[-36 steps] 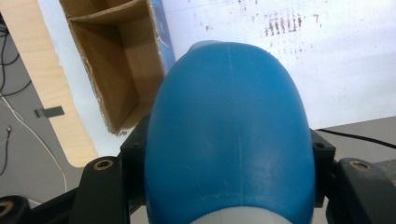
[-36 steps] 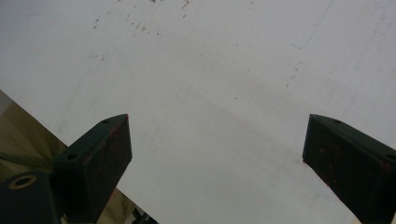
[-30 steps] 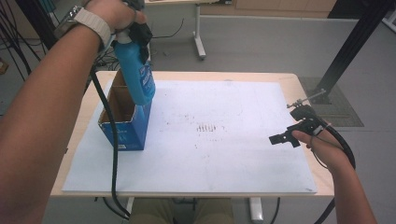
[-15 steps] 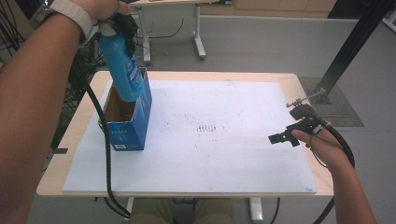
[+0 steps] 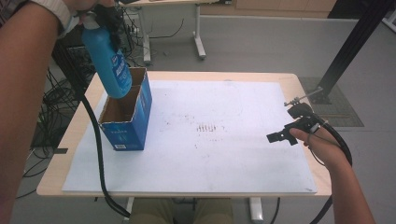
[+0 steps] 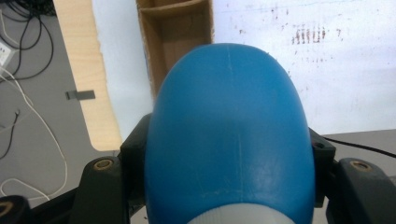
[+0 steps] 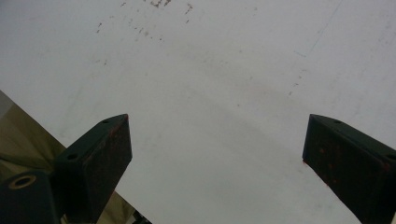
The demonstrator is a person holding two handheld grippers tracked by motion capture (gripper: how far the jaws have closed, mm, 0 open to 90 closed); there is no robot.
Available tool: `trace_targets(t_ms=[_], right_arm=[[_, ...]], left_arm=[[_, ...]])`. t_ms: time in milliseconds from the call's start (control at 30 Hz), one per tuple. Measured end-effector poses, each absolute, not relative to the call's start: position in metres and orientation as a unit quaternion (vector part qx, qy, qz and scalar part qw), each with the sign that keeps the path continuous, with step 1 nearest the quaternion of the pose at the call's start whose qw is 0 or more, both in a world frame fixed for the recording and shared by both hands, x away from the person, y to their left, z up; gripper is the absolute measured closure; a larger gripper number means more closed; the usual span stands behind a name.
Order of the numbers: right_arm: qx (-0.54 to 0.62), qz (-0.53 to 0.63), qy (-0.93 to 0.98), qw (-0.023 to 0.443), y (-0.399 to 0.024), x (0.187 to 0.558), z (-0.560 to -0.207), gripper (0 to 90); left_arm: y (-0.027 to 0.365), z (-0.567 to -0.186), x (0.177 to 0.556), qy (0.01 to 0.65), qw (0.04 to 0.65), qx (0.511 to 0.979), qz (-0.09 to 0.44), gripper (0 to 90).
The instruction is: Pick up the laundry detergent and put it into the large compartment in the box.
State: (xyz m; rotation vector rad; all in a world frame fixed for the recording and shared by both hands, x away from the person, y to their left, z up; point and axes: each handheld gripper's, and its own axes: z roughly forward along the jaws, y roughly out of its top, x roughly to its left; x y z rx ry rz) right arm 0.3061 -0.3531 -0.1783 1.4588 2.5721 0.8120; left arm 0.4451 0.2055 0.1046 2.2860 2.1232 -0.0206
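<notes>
The right gripper [image 5: 280,136] hovers low over the white sheet [image 5: 224,154] near the surface's [image 5: 74,135] right edge, fingers [image 7: 100,154] spread wide on nothing. Farther off, the left gripper [image 5: 105,16] clamps a blue bottle [image 5: 108,63] held above the open cardboard box [image 5: 133,121].

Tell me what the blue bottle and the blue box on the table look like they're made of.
The blue bottle looks like smooth, slightly glossy plastic: a faint mould seam runs down its body in the left gripper view, and soft highlights show on it. The blue box looks like cardboard: matte printed blue outside, plain brown inside with thin, rough-cut edges and a divider wall. Both are judged by look alone.
</notes>
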Motion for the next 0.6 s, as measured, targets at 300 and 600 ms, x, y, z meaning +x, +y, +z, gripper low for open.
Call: trace_targets(t_ms=[300,600], right_arm=[[0.475,0.265,0.838,0.037,-0.352,0.308,-0.179,7.9],[0.473,0.266,0.839,0.036,-0.348,0.310,-0.180,7.9]], left_arm=[[0.221,0.105,0.444,0.691,0.011,0.722,-0.001,38.6],[0.232,0.103,0.445,0.696,0.011,0.718,0.000,38.6]])
